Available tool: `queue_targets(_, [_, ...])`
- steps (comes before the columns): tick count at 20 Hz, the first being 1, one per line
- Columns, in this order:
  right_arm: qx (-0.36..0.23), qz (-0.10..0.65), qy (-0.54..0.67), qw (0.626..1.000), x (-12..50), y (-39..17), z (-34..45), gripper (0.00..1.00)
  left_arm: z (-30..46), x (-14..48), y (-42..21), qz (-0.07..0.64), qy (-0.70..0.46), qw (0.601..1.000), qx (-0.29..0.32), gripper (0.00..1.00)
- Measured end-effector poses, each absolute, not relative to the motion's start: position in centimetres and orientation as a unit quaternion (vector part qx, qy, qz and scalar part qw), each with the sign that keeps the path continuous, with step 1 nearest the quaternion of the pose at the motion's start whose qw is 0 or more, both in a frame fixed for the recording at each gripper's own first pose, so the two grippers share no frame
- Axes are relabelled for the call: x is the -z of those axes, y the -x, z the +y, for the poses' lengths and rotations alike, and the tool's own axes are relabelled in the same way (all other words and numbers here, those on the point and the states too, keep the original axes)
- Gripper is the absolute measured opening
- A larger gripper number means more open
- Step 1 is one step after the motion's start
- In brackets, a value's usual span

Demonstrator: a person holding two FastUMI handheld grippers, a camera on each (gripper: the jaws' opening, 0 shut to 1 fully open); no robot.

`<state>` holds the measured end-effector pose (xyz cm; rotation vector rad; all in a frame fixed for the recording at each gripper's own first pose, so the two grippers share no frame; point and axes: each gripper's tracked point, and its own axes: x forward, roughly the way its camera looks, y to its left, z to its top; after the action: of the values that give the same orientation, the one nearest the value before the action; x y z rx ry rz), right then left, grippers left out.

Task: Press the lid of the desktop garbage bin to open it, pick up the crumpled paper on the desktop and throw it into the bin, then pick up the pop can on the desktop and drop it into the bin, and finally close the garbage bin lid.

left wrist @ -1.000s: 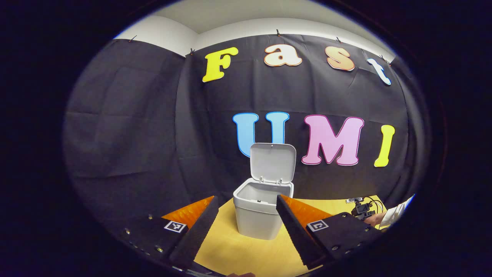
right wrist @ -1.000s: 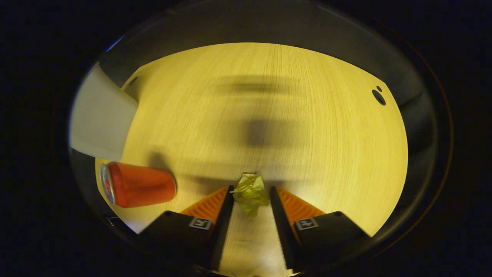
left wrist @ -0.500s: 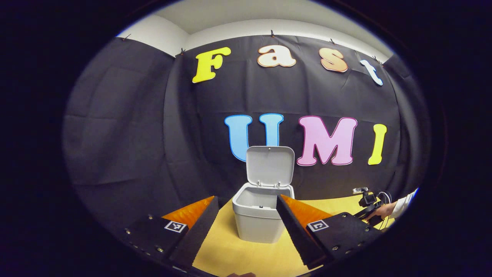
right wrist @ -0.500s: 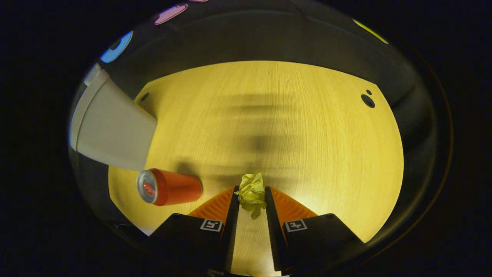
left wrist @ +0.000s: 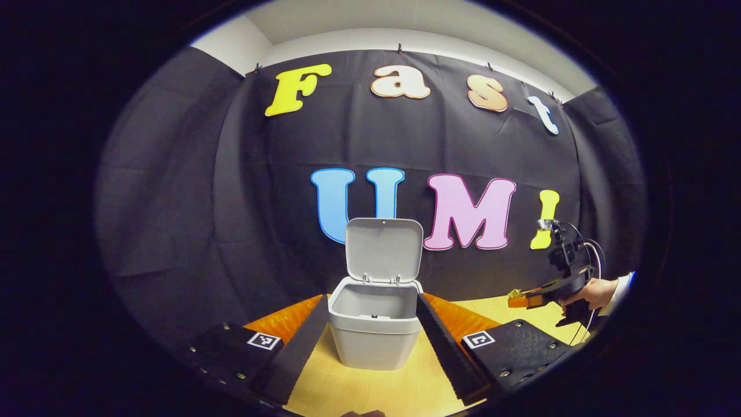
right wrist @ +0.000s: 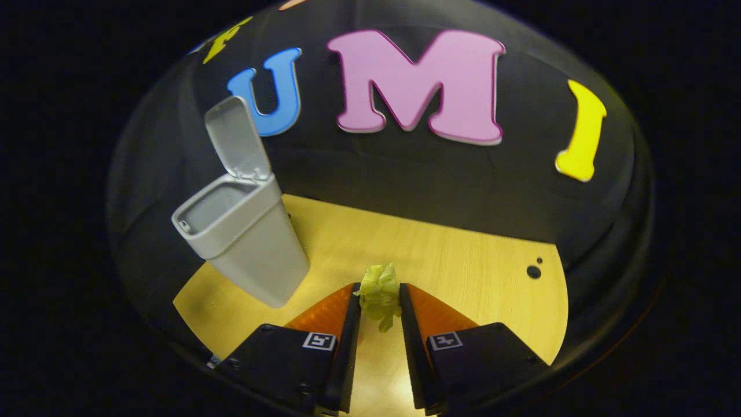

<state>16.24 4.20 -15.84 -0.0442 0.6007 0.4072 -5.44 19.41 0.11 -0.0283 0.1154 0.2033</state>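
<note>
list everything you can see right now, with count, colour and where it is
garbage bin: one, grey, standing on the table near the back wall
bin lid: one, grey, hinged up and open behind the bin's mouth
crumpled paper: one, pale yellow-green, pinched at the right gripper's tips, off the table
table: one, light wood, with two small dark holes near one edge
booth wall: one, black cloth, behind the table
person's hand: one, with a white sleeve, holding the right gripper
left gripper: one, jaws apart, framing the bin in the left gripper view
right gripper: one, jaws closed on the paper
</note>
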Motion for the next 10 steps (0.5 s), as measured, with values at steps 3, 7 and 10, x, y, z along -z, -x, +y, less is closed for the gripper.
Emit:
queue_targets(3, [-0.239, 0.217, 0.008, 0.946, 13.3, -16.1, 3.5, 0.43, 20.1, -0.4, 5.8, 0.053, 0.007, 0.994, -0.096, 0.98])
queue_targets(7, [-0.298, 0.137, -0.013, 0.945, 14.3, -16.3, 3.9, 0.43, 21.5, -0.5, 7.2, 0.048, 0.001, 0.994, -0.101, 0.98])
queue_targets(10, [-0.332, 0.126, -0.016, 0.935, 15.0, -16.6, 4.1, 0.43, 22.8, -0.3, 8.6, 0.052, -0.008, 0.992, -0.113, 0.98])
